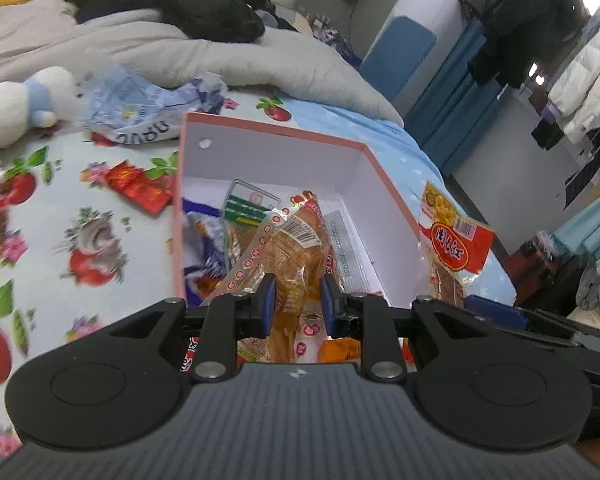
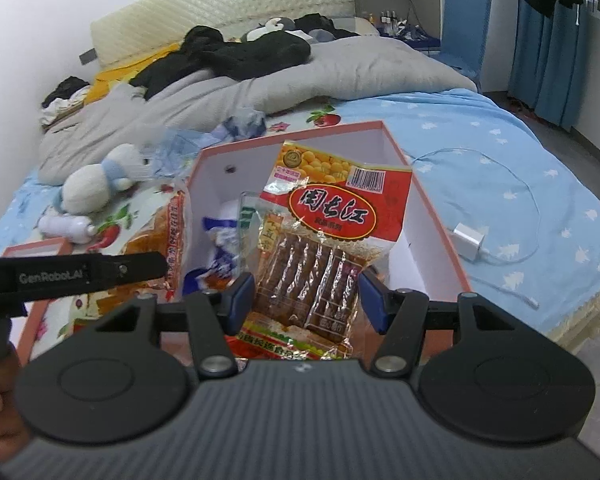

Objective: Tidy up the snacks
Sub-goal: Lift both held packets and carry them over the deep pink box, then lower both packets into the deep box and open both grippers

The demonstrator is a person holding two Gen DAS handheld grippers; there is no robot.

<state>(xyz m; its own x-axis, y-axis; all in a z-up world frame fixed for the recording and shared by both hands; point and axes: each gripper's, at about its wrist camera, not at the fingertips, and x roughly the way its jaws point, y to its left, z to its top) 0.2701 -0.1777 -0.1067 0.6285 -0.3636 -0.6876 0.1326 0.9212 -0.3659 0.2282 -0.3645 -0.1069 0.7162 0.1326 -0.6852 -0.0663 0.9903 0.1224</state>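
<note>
A pink-rimmed white box (image 1: 364,176) lies open on the bed and also shows in the right wrist view (image 2: 432,216). Several snack packets lie inside it. My left gripper (image 1: 299,300) is shut on an orange-brown snack packet (image 1: 296,252) held over the box's near end. My right gripper (image 2: 306,298) is shut on a red-labelled packet of brown strips (image 2: 324,240), held above the box; that packet shows at the box's right rim in the left wrist view (image 1: 452,240). The left gripper's body (image 2: 72,272) appears at the left of the right wrist view.
A red snack packet (image 1: 140,188) lies on the fruit-print sheet left of the box. A crumpled blue-white bag (image 1: 140,108) and a white plush toy (image 2: 96,180) lie behind it. A white charger with cable (image 2: 470,240) lies right of the box. Grey duvet (image 2: 300,76) behind.
</note>
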